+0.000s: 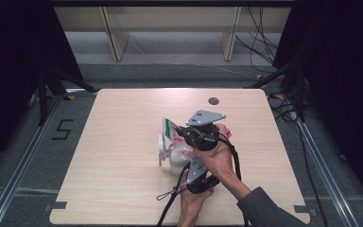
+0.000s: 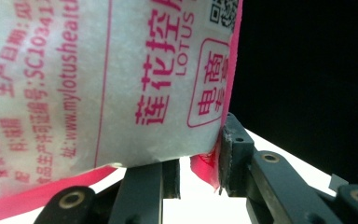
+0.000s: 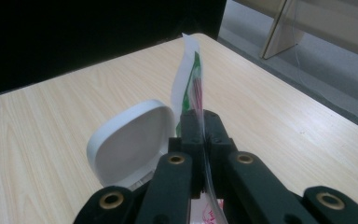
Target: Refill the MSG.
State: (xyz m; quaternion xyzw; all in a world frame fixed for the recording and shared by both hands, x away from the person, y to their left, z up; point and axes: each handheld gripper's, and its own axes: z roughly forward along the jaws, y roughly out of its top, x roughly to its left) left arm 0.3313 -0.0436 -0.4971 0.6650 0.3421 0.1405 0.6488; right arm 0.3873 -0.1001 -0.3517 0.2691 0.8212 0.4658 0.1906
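Note:
A white bag [image 1: 178,143] with pink print and a green top edge is held upright over the middle of the table [image 1: 118,156]. My right gripper [image 1: 183,133] comes in from the right and is shut on the bag's top edge [image 3: 191,79], its jaws [image 3: 201,122] pressed together on the thin plastic. My left gripper [image 1: 188,161] sits lower and nearer the person. In the left gripper view the bag [image 2: 98,93] hangs very close, and the left gripper [image 2: 198,164] is closed on its pink bottom seam. A white container [image 1: 176,165] stands under the bag, its round lid [image 3: 130,140] hinged open.
A dark cable hole [image 1: 213,100] sits near the table's far edge. Cables trail from both grippers toward the front edge. Wooden furniture legs [image 1: 116,38] and floor cables [image 1: 264,47] lie beyond the table, with dark curtains at both sides.

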